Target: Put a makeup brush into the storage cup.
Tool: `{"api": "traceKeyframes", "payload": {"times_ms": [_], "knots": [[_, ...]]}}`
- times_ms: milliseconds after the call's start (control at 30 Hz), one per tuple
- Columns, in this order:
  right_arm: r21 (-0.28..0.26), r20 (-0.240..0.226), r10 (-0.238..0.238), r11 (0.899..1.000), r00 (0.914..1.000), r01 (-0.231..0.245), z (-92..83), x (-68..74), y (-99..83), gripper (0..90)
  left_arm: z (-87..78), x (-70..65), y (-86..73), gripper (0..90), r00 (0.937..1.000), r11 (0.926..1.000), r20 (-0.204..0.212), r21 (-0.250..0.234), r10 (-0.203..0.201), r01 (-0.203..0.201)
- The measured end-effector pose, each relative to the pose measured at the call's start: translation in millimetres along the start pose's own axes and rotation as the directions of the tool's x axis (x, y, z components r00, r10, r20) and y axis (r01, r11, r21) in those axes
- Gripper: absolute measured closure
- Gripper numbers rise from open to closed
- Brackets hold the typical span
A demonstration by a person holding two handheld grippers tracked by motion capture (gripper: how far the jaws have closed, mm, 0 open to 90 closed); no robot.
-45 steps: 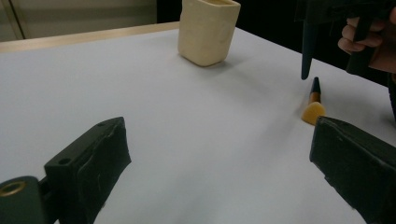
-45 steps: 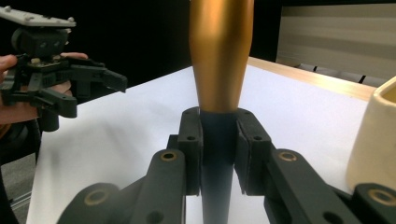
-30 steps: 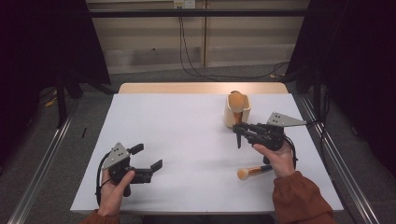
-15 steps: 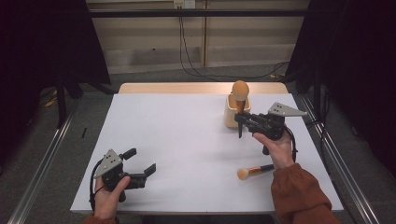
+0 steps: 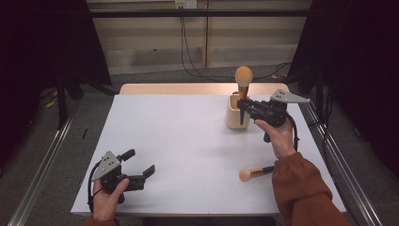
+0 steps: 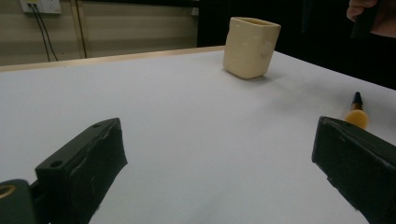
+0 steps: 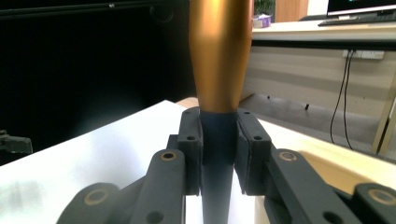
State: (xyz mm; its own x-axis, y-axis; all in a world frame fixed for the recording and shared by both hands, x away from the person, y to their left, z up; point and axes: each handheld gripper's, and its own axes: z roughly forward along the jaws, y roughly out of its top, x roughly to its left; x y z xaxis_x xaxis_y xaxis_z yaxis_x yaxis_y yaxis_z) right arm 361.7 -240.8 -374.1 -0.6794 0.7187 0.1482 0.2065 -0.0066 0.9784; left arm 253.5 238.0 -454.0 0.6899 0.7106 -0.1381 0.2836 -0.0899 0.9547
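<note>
White tabletop (image 5: 188, 141) takes up most of what I see from the high view, w/ a wood strip along the far edge. On its far right stands the cream holder (image 5: 234, 115), upright and apart from everything else.

My right gripper (image 5: 243, 107) is just over that holder, jaws clamped narrow on the dark handle of the big brush (image 5: 243, 82). Brush is held upright, puffy orange head on top, handle tip pointing down at or into the holder mouth; can't tell which from this angle. Right gripper view confirms the grip: pads (image 7: 189, 154) pressed on both sides of the handle below the copper ferrule.

My left gripper (image 5: 140, 162) rests near the front left corner, jaws wide, nothing btwn them.

Second, smaller brush (image 5: 256, 173) lies flat on the table near the front right, by my right sleeve, untouched.

My read: roughly halfway at best. First brush not yet released into the holder; second one left to pick up and stow.
</note>
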Motion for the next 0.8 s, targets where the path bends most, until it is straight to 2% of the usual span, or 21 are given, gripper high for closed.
{"api": "traceKeyframes", "payload": {"times_ms": [100, 167, 533, 733, 800], "knots": [[-0.004, 0.014, -0.003, 1.000, 0.9999, 0.003, 4.5, -5.1, 4.7, 74.6, 0.0, -0.4, -0.7, 2.6, 1.0000, 1.0000, -0.002, 0.000, -0.002, 0.002], [-0.006, 0.019, -0.005, 1.000, 0.9998, 0.005, 6.6, -7.9, 6.9, 74.6, 0.7, -1.9, -0.8, 2.4, 0.9999, 0.9999, -0.003, 0.009, 0.013, -0.013], [-0.028, 0.089, -0.019, 0.999, 0.9959, 0.021, 18.5, -27.5, 29.1, 74.6, -0.2, -1.0, -1.1, 2.4, 0.9999, 0.9999, -0.006, 0.010, 0.013, -0.013], [-0.024, 0.108, -0.014, 1.000, 0.9940, 0.017, 26.1, -33.7, 25.9, 74.6, -0.7, -0.9, -0.9, 2.4, 0.9997, 0.9998, -0.014, 0.009, 0.018, -0.018], [-0.027, 0.121, -0.025, 0.999, 0.9924, 0.028, 29.5, -33.3, 23.4, 74.6, -0.9, -0.5, -0.8, 2.4, 0.9996, 0.9997, -0.016, 0.010, 0.022, -0.021]]}}
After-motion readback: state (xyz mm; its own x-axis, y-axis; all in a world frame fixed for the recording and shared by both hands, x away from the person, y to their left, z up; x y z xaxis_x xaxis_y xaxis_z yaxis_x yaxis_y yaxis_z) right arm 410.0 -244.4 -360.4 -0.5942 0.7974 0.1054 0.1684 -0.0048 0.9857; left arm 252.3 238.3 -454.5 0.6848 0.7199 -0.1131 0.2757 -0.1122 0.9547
